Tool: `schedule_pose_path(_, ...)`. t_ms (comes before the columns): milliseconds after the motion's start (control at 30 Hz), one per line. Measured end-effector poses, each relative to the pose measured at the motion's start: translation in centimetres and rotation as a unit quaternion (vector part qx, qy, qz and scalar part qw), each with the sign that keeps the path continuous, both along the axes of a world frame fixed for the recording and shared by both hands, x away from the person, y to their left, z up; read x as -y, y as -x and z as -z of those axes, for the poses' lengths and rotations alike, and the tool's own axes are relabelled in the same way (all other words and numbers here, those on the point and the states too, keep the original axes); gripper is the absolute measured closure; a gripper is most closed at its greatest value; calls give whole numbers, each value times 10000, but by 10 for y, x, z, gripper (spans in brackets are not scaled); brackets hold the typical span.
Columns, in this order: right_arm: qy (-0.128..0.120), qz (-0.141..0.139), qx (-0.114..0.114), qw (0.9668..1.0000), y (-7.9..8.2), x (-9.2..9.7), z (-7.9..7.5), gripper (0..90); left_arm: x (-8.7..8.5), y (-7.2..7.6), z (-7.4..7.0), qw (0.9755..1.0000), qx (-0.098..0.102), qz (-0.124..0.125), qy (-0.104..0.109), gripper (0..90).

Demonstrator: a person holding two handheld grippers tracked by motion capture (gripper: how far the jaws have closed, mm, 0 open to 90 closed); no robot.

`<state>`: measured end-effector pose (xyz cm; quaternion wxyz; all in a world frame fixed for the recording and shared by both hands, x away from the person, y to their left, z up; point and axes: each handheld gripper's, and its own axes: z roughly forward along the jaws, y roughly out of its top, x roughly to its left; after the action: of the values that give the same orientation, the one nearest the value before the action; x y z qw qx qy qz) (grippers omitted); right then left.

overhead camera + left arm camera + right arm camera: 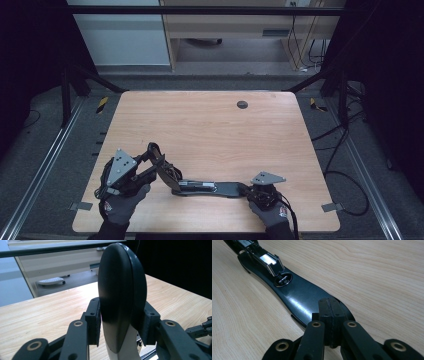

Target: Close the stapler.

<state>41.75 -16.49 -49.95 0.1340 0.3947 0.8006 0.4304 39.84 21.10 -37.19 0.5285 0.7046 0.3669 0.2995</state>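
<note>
Wooden table (210, 125) – stapler (220, 189) base lengthwise left-right, arm raised; left tool (150, 162) clamps arm, right tool (248, 191) closed.

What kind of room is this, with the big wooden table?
Probably a lab or workshop set up for recording. The wooden table sits inside a dark metal frame, cables trail across the grey floor, and a plain wooden desk stands behind.

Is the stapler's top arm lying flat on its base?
No: the left gripper holds the stapler's top arm swung up from the base.
</note>
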Motion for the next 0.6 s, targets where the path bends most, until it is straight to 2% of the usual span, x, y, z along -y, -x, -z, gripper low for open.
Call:
schedule_pose_path(200,2,5,-4,10000,0,0,0,900,6,1,-1,10000,39,-19,-73,586)
schedule_pose_path(600,11,-4,6,10000,0,0,0,900,22,1,-4,9993,144,-2,-356,586)
